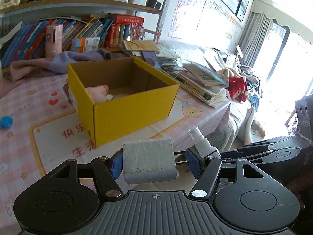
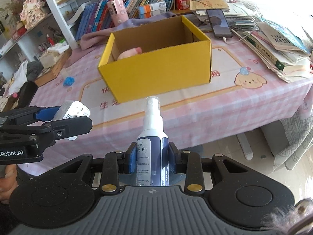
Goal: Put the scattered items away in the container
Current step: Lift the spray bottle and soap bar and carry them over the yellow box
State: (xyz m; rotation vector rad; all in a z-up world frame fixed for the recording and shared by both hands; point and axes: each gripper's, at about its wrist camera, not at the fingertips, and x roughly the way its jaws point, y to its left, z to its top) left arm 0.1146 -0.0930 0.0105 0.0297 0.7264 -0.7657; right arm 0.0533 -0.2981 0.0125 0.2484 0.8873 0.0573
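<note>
The yellow cardboard box [image 1: 127,113] [image 2: 156,74] stands open on the pink checked tablecloth, and a pink soft item [image 1: 97,94] [image 2: 130,52] lies inside at its left end. My left gripper [image 1: 154,162] [image 2: 64,115] is shut on a white plug adapter [image 1: 148,160] [image 2: 75,109], held off the table's near edge, short of the box. My right gripper [image 2: 152,158] is shut on a white and dark blue spray bottle [image 2: 152,146] [image 1: 201,143], nozzle pointing toward the box. A small blue item [image 1: 5,122] [image 2: 68,81] lies on the cloth left of the box.
A phone [image 2: 219,22] on a cable and a sloping pile of books [image 2: 279,45] lie right of the box. Behind it are a purple cloth [image 1: 58,62], a pink cylinder [image 1: 53,39] and shelves of books. The table's near edge [image 2: 195,129] drops to the floor.
</note>
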